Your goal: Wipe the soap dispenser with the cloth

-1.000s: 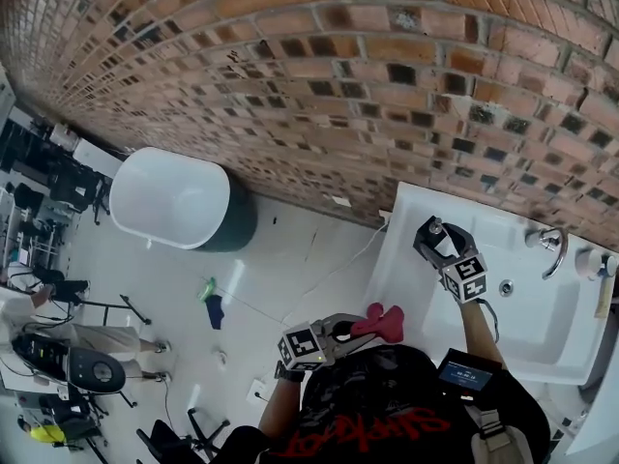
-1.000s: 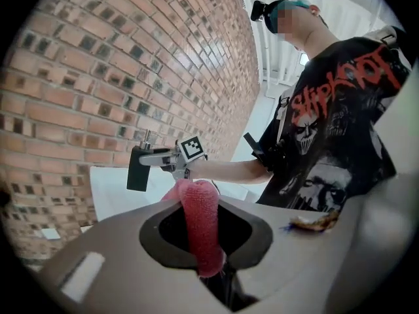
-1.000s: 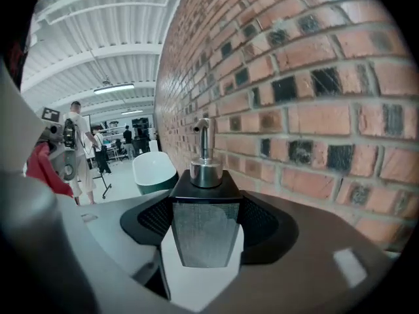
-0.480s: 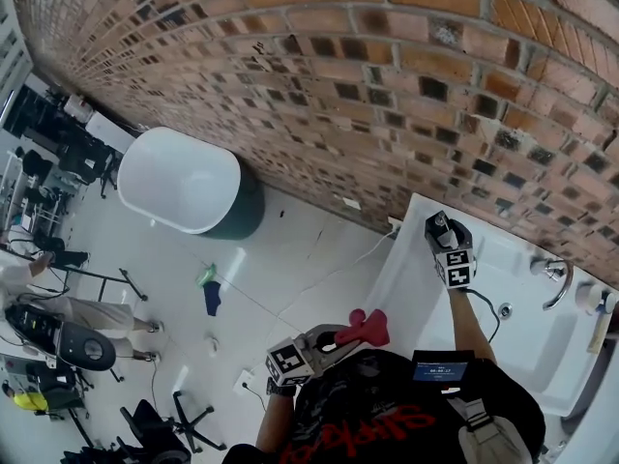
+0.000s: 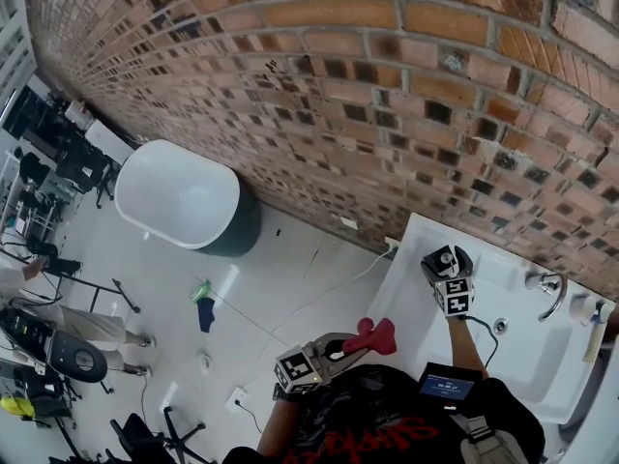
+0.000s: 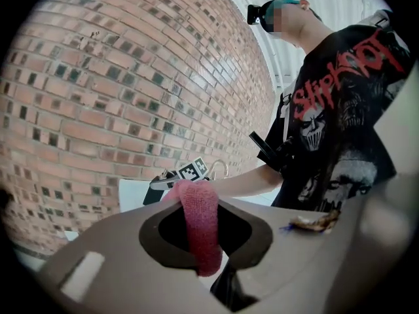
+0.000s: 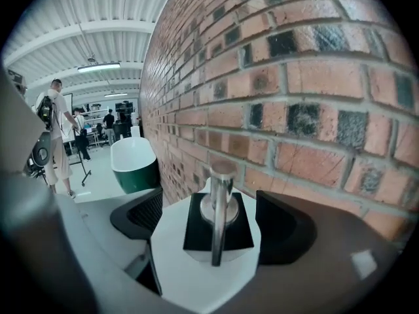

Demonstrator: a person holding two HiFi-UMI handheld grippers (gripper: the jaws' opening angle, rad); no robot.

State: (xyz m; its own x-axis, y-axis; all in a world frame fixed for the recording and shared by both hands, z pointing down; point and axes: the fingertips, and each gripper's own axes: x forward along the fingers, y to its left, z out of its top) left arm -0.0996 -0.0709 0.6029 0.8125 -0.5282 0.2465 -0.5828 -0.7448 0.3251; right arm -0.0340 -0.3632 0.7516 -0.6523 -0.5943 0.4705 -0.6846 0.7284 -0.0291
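Note:
The soap dispenser [image 7: 209, 273] is white with a black top and a chrome pump [image 7: 219, 195]. It stands upright at the back left corner of the white sink [image 5: 401, 259], close to the brick wall. My right gripper [image 7: 211, 222] has a jaw on each side of it, and the jaws are opening with the pads coming off its sides. In the head view the dispenser [image 5: 446, 256] shows just ahead of the right gripper [image 5: 443, 265]. My left gripper [image 5: 340, 348] is shut on a pink cloth [image 5: 374, 335], held left of the sink. The cloth [image 6: 200, 221] hangs out between the jaws.
A chrome tap [image 5: 547, 288] and a drain [image 5: 500, 326] sit further right in the sink. On the floor to the left stands a white and green bathtub [image 5: 179, 196]. The brick wall [image 5: 387, 95] runs right behind the sink. People stand far off in the hall [image 7: 59, 136].
My right gripper came down with the dispenser to the sink's back left corner, and its jaws now stand wider. The left gripper still holds the cloth in about the same place.

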